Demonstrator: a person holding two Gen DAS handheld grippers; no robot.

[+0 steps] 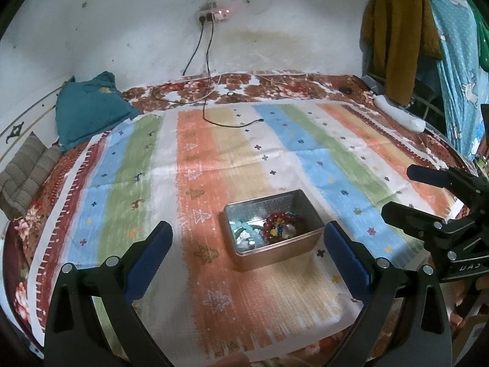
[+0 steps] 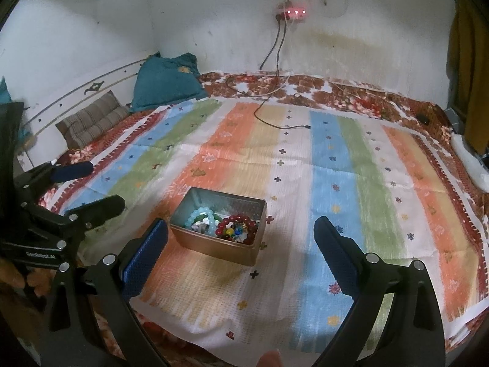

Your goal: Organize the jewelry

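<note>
A rectangular metal tin (image 1: 276, 252) stands on the striped cloth (image 1: 214, 159) and holds beaded jewelry: a dark red bracelet (image 1: 279, 218) and pale blue-green beads (image 1: 244, 229). The tin (image 2: 214, 246) also shows in the right wrist view with the red bracelet (image 2: 237, 223) and pale beads (image 2: 198, 214) inside. My left gripper (image 1: 247, 238) is open and empty, hovering just before the tin. My right gripper (image 2: 241, 235) is open and empty, with the tin near its left finger. Each gripper appears at the edge of the other's view: the right gripper (image 1: 397, 192) and the left gripper (image 2: 104, 185).
The cloth covers a bed with a floral sheet (image 1: 275, 85). A teal pillow (image 1: 88, 110) and a striped cushion (image 1: 27, 171) lie at the far left. A black charging cable (image 1: 226, 122) trails from a wall socket (image 1: 211, 15). Clothes (image 1: 428, 46) hang at right.
</note>
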